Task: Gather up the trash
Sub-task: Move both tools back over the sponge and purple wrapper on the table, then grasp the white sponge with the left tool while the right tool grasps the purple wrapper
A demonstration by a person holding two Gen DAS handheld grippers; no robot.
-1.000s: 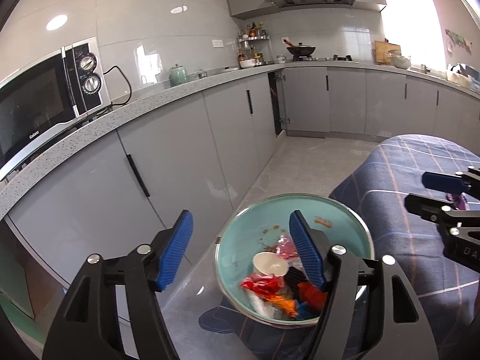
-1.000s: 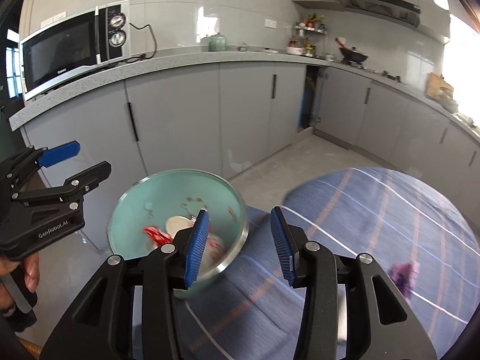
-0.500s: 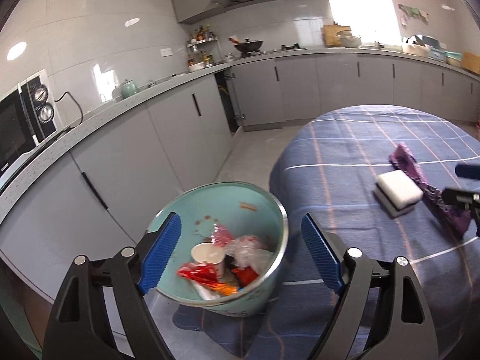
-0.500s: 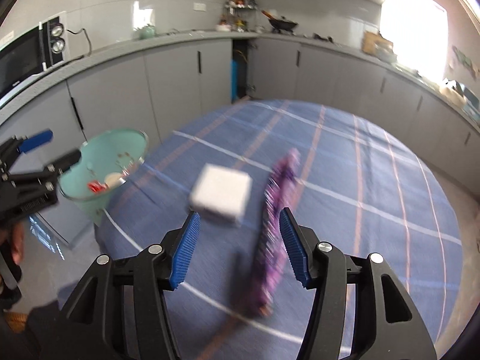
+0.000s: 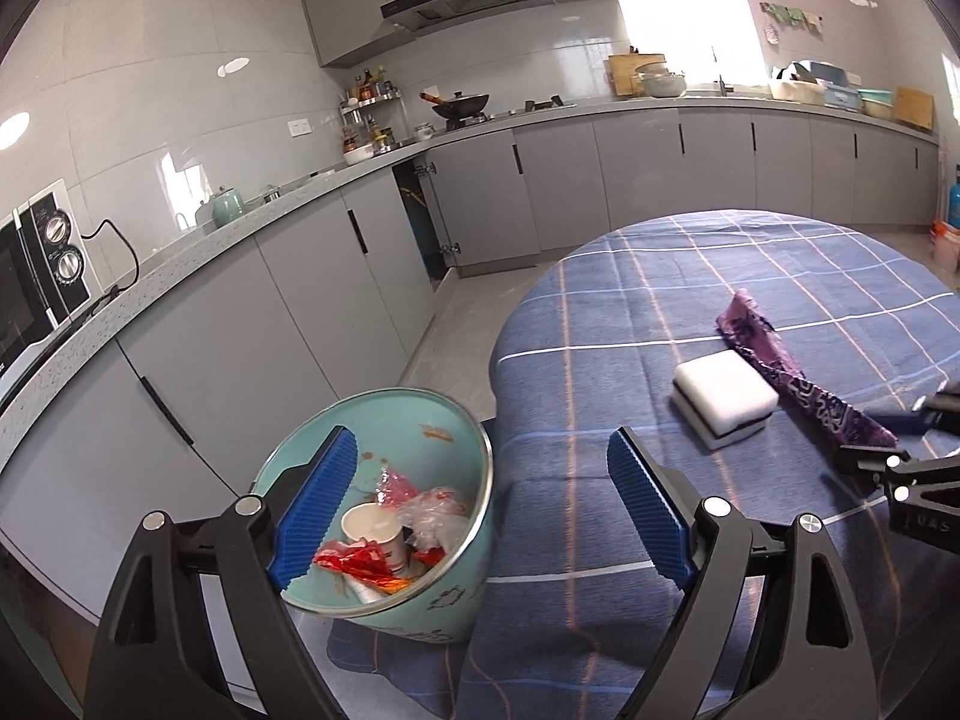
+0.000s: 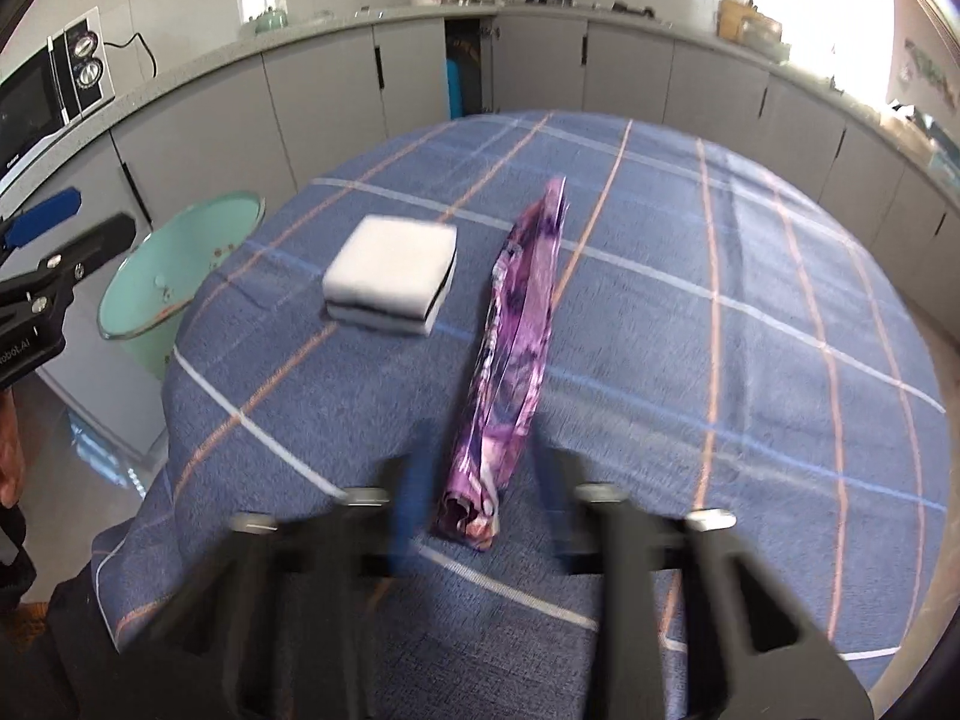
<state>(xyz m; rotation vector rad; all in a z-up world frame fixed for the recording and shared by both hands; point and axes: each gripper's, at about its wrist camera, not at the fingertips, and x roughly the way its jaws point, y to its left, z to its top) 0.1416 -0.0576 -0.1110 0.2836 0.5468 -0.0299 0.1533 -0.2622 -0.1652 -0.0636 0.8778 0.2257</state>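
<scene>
My right gripper (image 6: 480, 516) is closing round the purple wrapper's (image 6: 519, 336) near end on the checked tablecloth (image 6: 750, 360), pads blurred, not yet touching; left gripper (image 5: 480, 516) opening wide, empty, over the trash-filled teal bin (image 5: 456, 600); white sponge (image 6: 390, 273) beside wrapper.

A sponge (image 6: 390, 267) lies on the table (image 6: 750, 360), wrapper (image 6: 516, 354) just right, trash bin (image 6: 174, 282) beyond the table's left edge.
</scene>
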